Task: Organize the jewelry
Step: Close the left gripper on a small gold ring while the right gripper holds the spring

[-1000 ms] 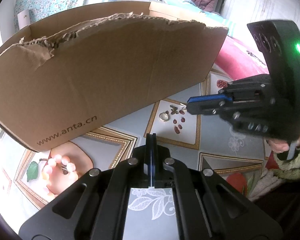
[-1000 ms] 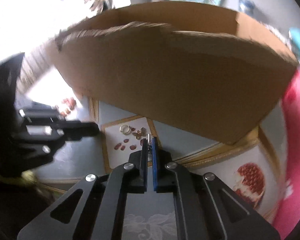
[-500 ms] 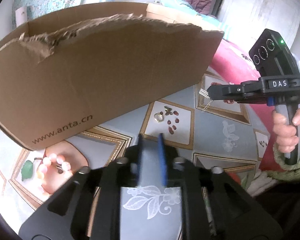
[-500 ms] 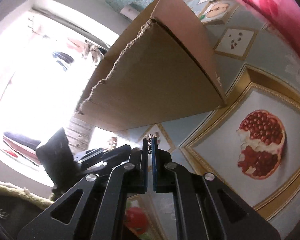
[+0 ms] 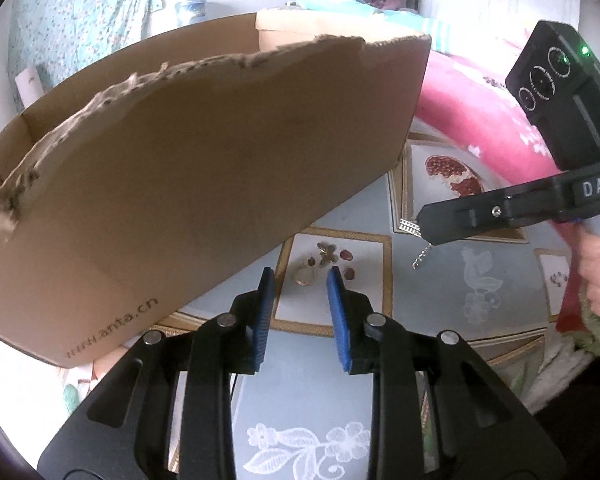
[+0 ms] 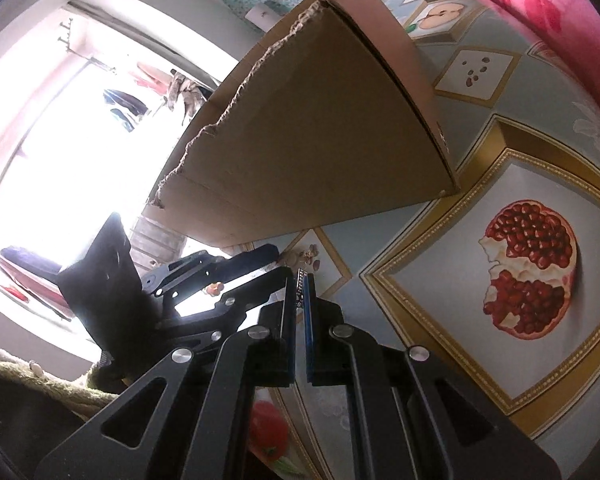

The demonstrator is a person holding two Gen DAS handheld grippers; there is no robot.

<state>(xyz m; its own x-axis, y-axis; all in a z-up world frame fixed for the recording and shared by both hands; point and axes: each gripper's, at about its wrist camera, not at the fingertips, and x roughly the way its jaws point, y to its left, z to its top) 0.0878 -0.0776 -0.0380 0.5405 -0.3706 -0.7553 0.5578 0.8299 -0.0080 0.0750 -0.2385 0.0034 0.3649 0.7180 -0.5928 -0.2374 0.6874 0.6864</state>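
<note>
Since a second ago the left gripper (image 5: 300, 276) has drawn nearer the ring (image 5: 303, 278), its jaws just opening, nothing between them. The right gripper (image 6: 300, 280) is clamped on a silver earring (image 5: 410, 226); only the left view shows its chain dangling above the tablecloth (image 5: 440, 280), right of the box (image 5: 204, 168).
</note>
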